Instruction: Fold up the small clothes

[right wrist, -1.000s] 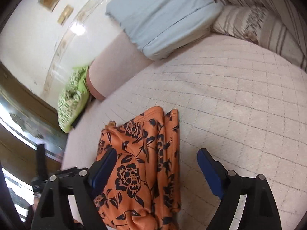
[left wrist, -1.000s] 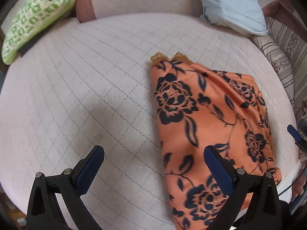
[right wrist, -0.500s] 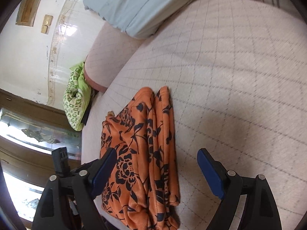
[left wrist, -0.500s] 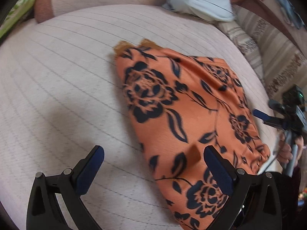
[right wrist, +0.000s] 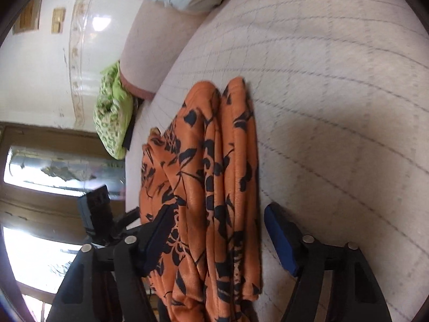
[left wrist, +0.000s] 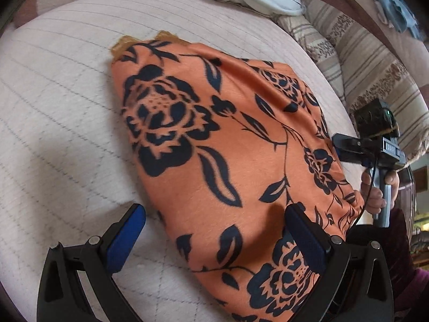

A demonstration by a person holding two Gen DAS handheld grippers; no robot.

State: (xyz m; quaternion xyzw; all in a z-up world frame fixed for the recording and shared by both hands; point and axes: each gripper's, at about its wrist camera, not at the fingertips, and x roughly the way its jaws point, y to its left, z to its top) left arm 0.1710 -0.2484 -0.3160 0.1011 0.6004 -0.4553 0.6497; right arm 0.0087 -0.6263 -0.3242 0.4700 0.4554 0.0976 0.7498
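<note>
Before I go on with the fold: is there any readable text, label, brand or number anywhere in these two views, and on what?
No text is readable in either view.
The marking on the right gripper, by its handle, is too blurred to read.
The orange floral garment shows only its flower print, no tag or label.

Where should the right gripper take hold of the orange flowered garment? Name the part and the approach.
Take the orange garment by its near end, where the stacked folds hang at the bed's edge. Come in from the front, the right gripper astride it; its fingers have just been closing, not yet pressing it.
</note>
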